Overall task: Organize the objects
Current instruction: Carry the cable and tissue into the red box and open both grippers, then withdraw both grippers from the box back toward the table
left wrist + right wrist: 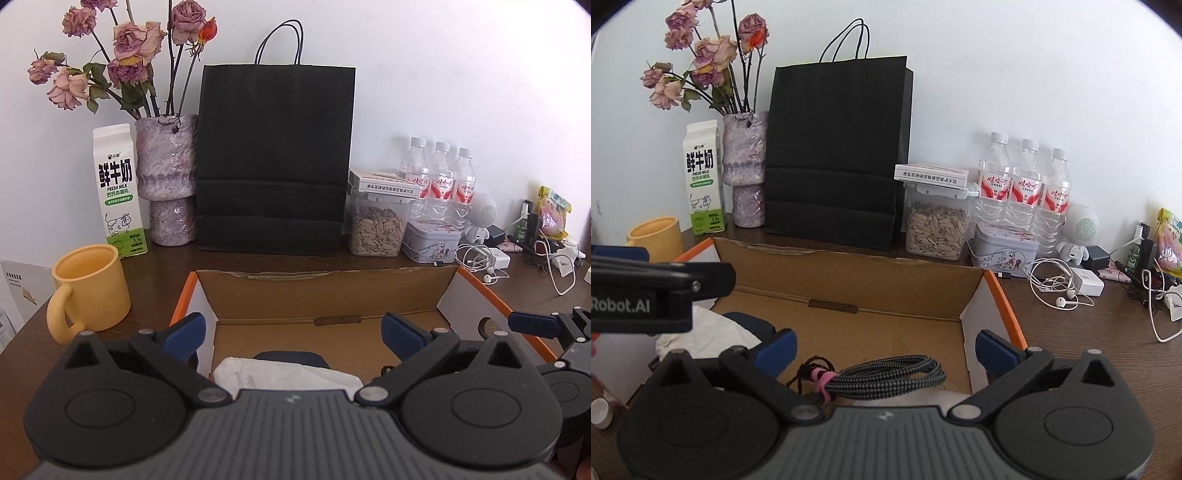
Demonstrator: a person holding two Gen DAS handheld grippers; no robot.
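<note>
Jaws spread wide on both the left gripper and right gripper, gripping nothing. Below them, inside the cardboard box, lie a braided cable and white tissue. Yellow mug stands left of the box.

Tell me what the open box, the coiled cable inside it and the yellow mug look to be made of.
Open box: corrugated cardboard, matte brown inside, with orange outer edges; folded flaps and a slot tab show.
Coiled cable: apparently braided fabric sheath, black-and-grey weave, bound by a pink tie.
Yellow mug: probably ceramic with a matte glaze, given its thick wall and handle; plastic can't be excluded.
</note>
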